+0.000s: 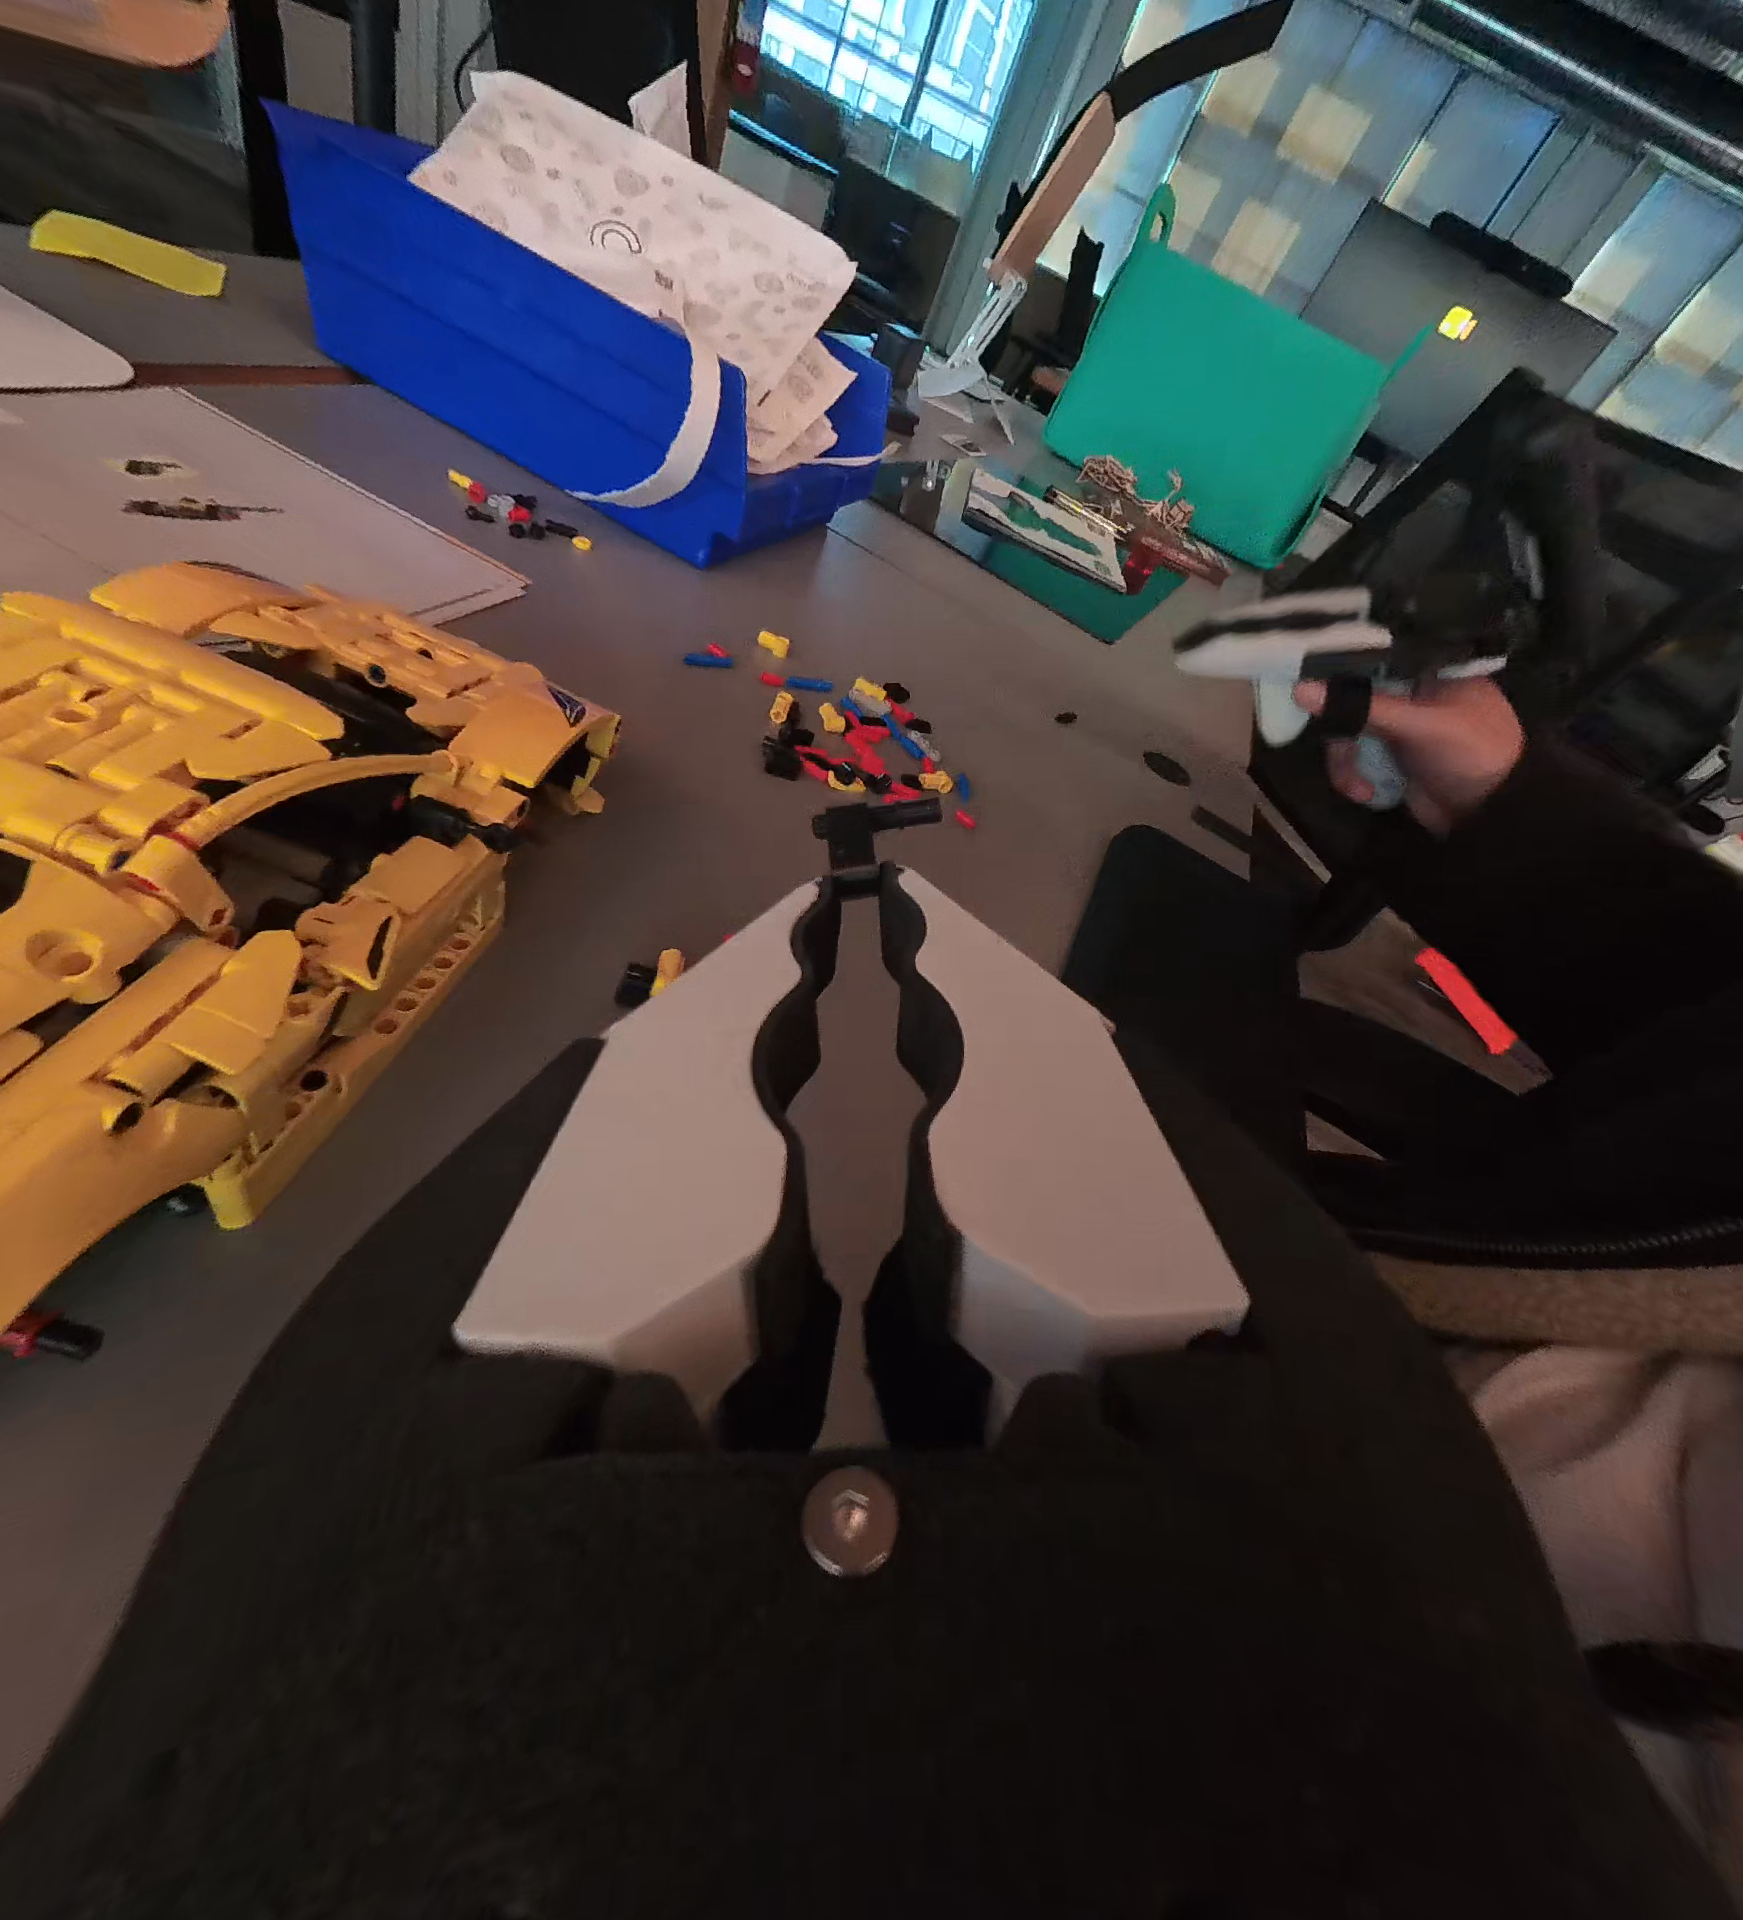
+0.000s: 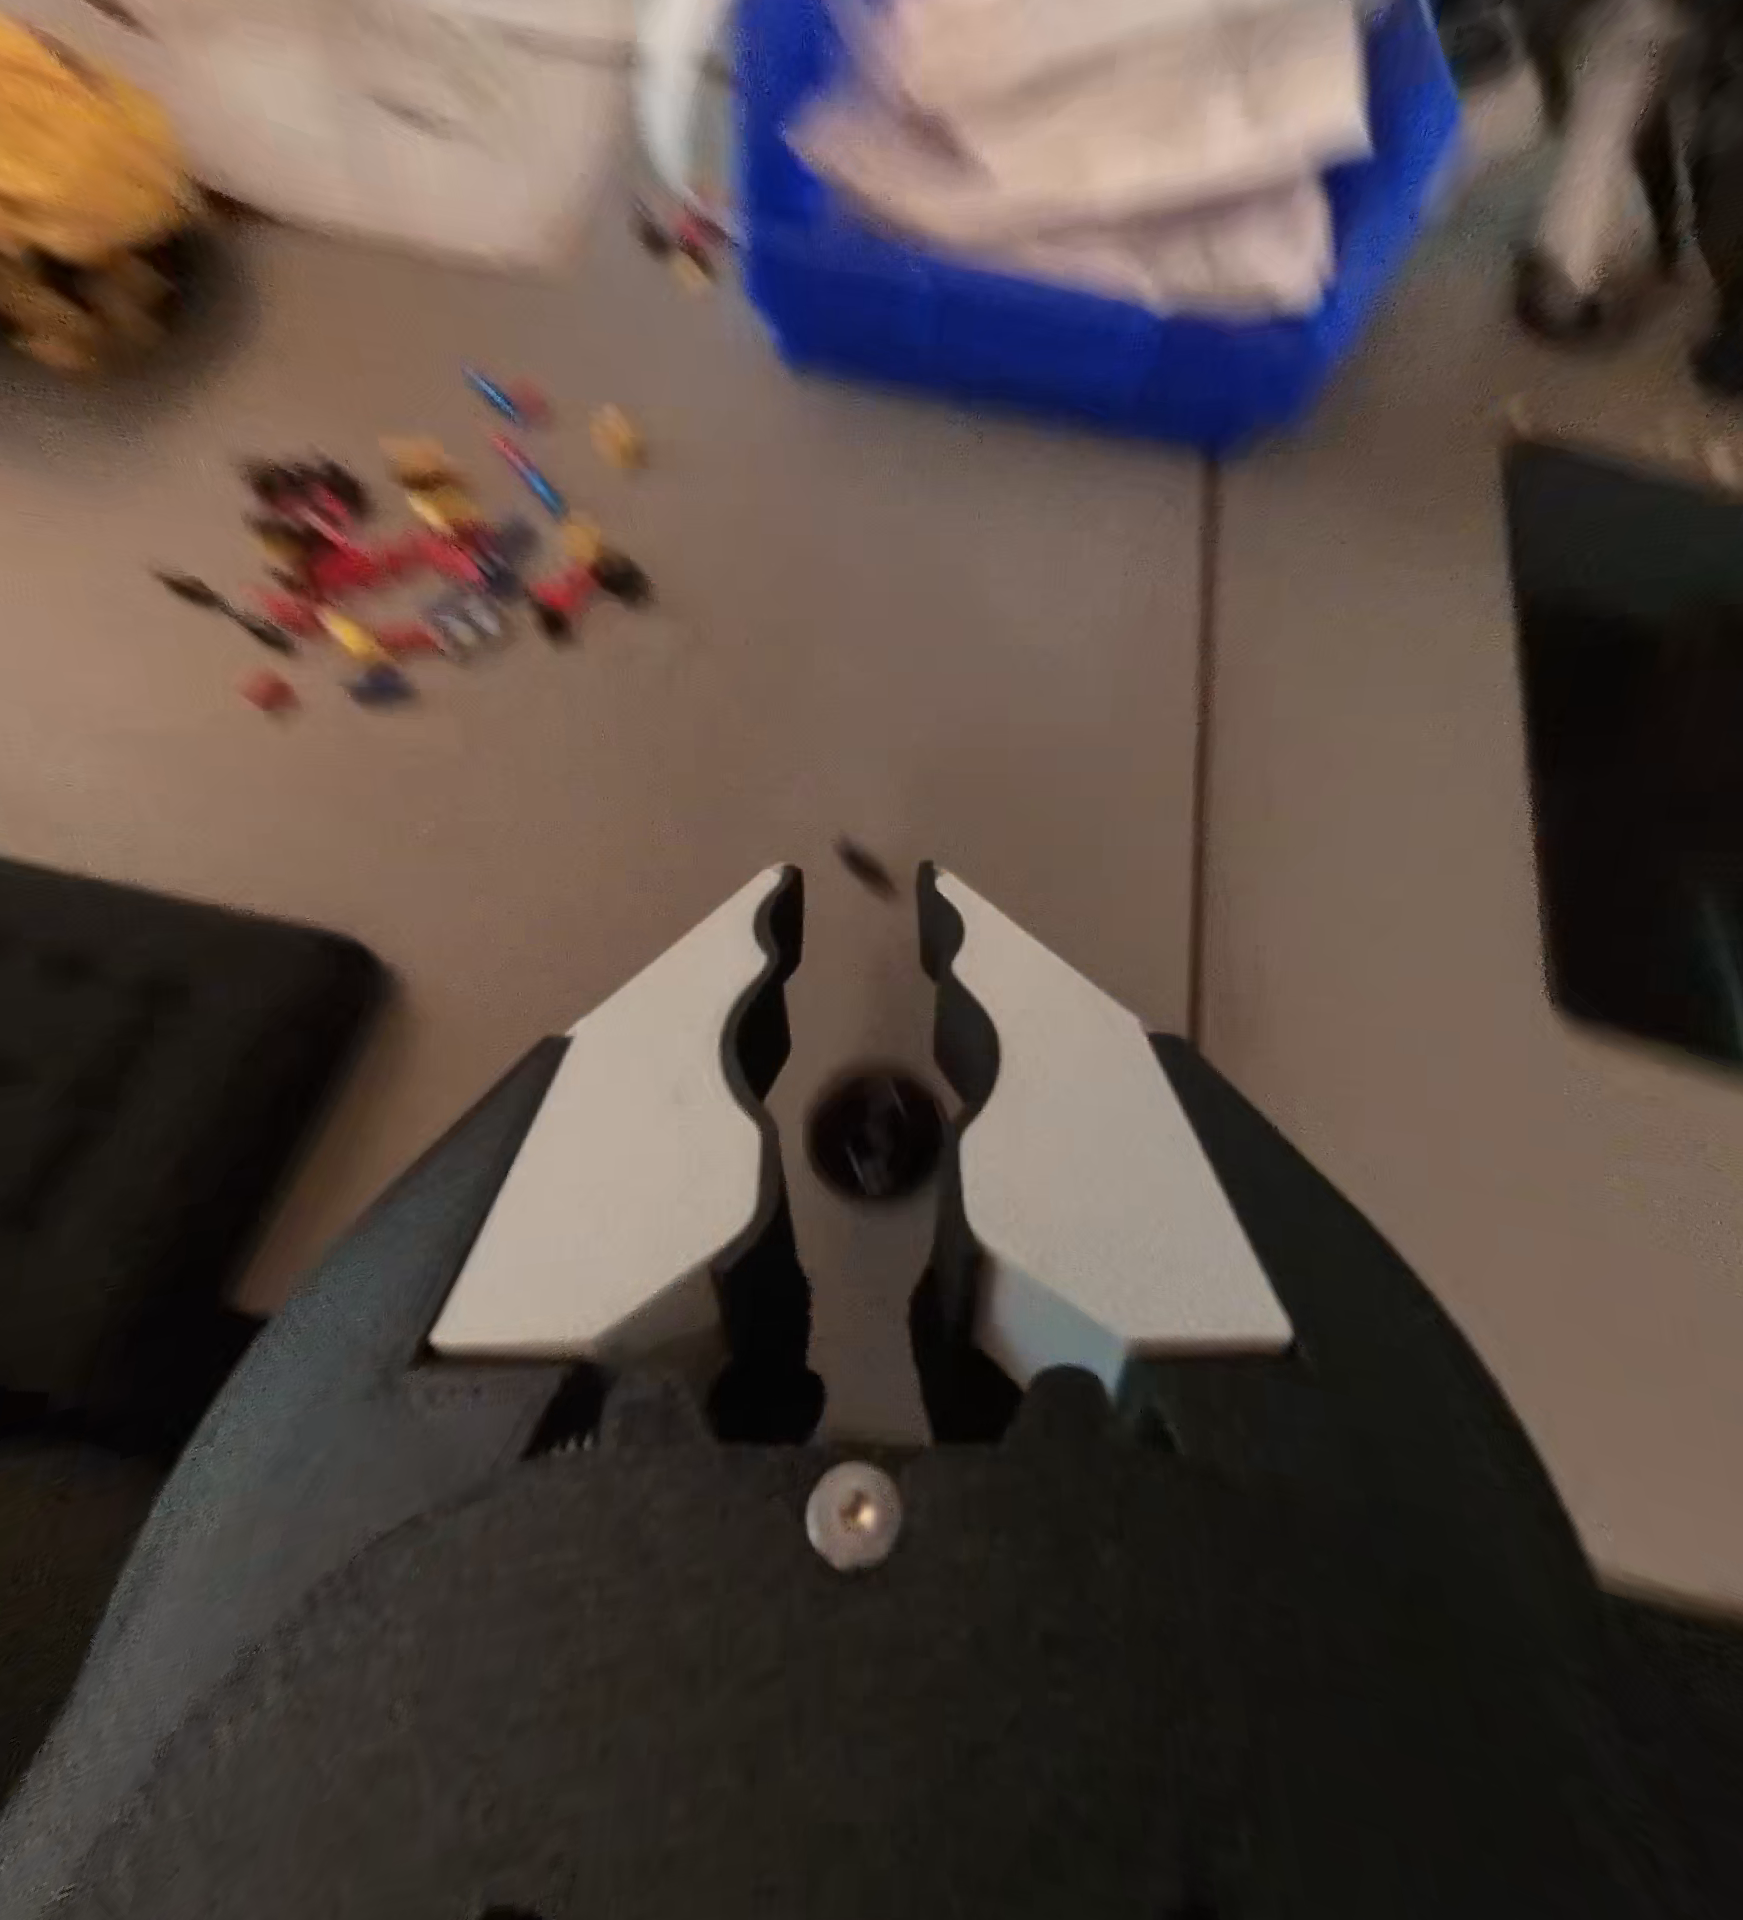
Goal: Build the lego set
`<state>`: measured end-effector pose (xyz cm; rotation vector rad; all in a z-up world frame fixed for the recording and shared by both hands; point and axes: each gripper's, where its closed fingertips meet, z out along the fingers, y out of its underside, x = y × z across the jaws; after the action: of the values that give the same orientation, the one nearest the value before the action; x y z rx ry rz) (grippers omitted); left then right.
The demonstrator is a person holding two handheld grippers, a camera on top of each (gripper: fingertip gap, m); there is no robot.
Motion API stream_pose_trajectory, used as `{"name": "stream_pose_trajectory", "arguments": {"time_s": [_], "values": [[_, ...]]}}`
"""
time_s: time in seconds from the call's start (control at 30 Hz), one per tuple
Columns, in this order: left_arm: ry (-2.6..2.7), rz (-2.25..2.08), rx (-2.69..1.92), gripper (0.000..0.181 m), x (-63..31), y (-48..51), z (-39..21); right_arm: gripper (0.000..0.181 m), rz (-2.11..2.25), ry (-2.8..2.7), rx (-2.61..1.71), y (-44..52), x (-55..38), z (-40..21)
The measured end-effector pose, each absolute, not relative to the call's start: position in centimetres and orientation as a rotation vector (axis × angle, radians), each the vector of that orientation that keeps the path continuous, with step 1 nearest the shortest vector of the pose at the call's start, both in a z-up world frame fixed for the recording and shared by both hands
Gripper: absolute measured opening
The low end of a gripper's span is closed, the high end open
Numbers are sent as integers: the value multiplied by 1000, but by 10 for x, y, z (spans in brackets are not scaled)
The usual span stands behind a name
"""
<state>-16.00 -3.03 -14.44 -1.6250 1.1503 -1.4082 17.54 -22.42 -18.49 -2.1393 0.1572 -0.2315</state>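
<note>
While the left gripper [image 1: 859,883] pinches a small black lego piece [image 1: 872,831] at its fingertips above the grey table [image 1: 1002,665], the right gripper [image 2: 859,883] sits slightly parted and empty, view blurred. Yellow lego car [image 1: 181,862] lies to the left, loose coloured pieces [image 1: 851,732] just beyond the held part, blue bin [image 1: 555,343] with paper farther back.
</note>
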Motion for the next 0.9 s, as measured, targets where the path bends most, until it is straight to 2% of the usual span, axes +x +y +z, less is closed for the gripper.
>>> {"name": "stream_pose_trajectory", "arguments": {"time_s": [0.13, 0.3, 0.33, 0.43, 0.57, 0.9], "values": [[1141, -1461, -1610, 8, -156, -32, -141, 25, -270, 329, -2135, -261, 179, -231], [1190, -1526, -1542, 8, -154, -46, -135, 19, -396, 72, -2157, -233, 180, -219], [1204, -1541, -1526, 8, -154, -49, -133, 17, -369, -33, -2171, -227, 179, -218], [1238, -1561, -1483, 8, -155, -57, -130, 25, -187, -247, -2208, -215, 187, -228], [1241, -1544, -1483, 8, -155, -57, -130, 28, 130, -393, -2261, -208, 189, -242], [1272, -1506, -1521, 8, -149, -58, -138, 10, 194, -522, -2232, -186, 189, -243]]}}
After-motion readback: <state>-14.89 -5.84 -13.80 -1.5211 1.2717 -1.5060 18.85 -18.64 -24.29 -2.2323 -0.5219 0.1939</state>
